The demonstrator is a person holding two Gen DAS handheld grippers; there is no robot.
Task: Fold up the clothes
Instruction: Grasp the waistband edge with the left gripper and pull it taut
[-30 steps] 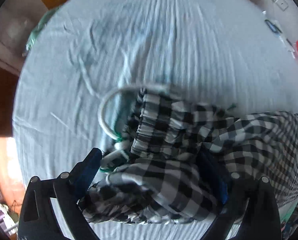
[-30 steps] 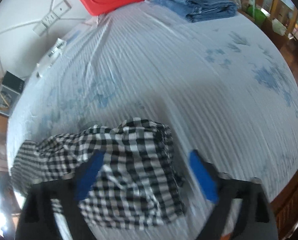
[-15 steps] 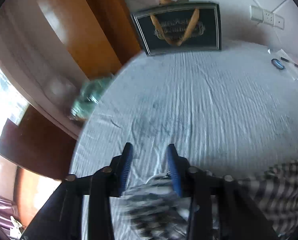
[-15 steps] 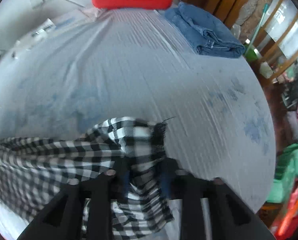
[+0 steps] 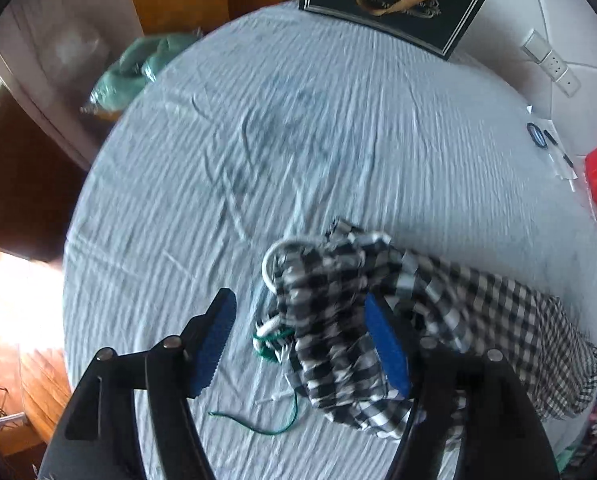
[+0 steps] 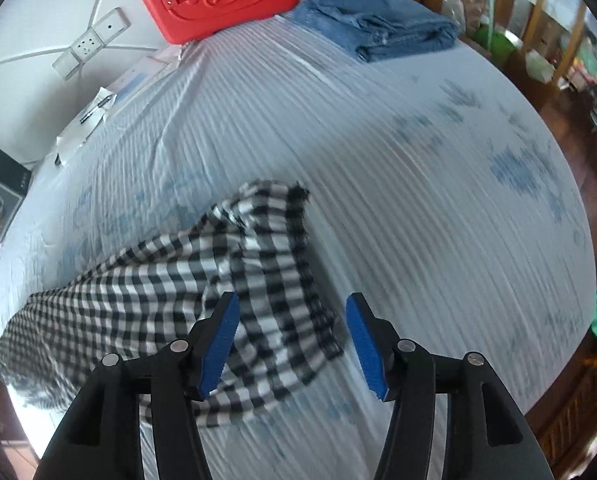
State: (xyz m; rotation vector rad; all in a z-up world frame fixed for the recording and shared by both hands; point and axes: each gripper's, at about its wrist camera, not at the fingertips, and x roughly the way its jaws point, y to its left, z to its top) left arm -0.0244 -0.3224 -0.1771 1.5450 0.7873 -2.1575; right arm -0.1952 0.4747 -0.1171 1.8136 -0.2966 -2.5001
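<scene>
Daylight, fairly bright, both views. Left wrist: blown-out glare at the left edge over the floor (image 5: 22, 304); sheet (image 5: 338, 152) evenly lit and cool-toned. Checked cloth (image 5: 338, 320) smeared by motion blur in the left view, softer blur in the right. Strong fisheye bending; dark vignette in the corners. Cloth casts a soft shadow on the sheet in the right view.

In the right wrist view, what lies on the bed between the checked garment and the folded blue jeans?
Nothing: in the right wrist view only bare striped bedsheet runs from the checked garment up to the folded blue jeans.
</scene>
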